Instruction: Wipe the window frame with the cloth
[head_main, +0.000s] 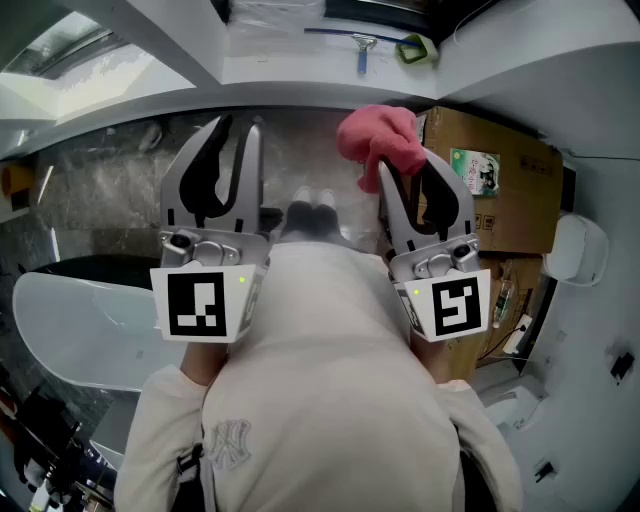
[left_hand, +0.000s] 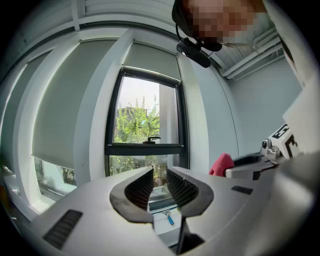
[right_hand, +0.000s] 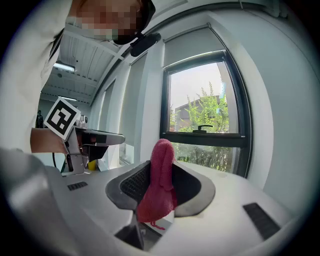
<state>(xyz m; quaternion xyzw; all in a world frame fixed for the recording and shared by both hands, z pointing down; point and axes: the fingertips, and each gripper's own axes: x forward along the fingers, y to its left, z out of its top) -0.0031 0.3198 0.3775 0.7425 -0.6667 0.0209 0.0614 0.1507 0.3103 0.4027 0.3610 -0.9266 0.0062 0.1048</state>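
My right gripper (head_main: 410, 188) is squeezed shut on the pink cloth (right_hand: 161, 172). The cloth sticks up between the jaws and hangs down a bit below them. My left gripper (left_hand: 160, 186) has its jaws a little apart with nothing in them.

The dark window frame (right_hand: 164, 105) is straight in front of the cloth and a bit to the right. It is well apart from the cloth, and nothing is touching it yet. The bar (right_hand: 205, 137) across the middle runs from side to side. The side posts run up and down.

I think no wiping has begun. The hand with the cloth is the one that should go forward. To wipe the bar, I would slide the cloth sideways along it.
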